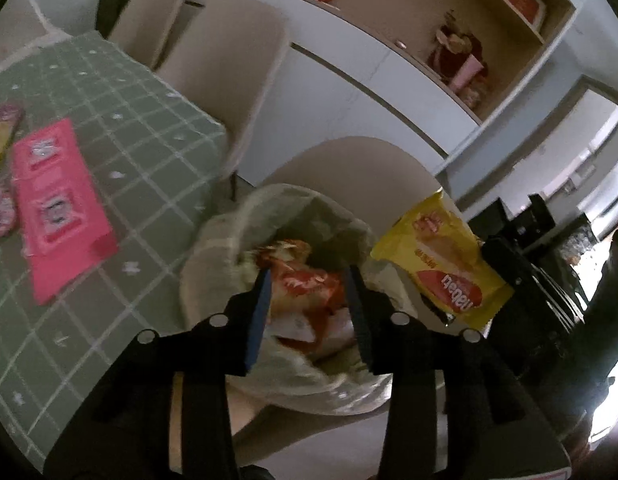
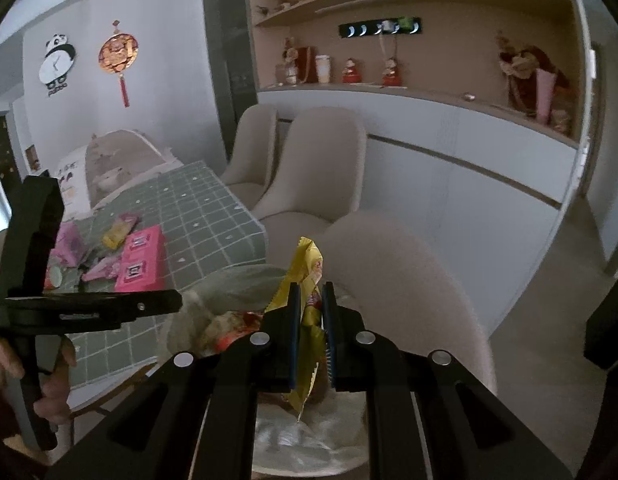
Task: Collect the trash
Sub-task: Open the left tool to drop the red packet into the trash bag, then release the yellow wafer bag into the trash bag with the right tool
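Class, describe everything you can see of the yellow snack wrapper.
The yellow snack wrapper is thin, crinkly plastic with a red printed patch and a serrated end. The right gripper has it pinched edge-on between its blue pads. It hangs over the open trash bag on the beige chair, not yet released.

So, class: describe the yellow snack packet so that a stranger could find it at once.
Start at the green checked table, then the pale trash bag on the chair beside it. Above the bag's mouth, the right gripper pinches the yellow snack packet. The wrapper inside the bag is orange-red; this one is yellow.
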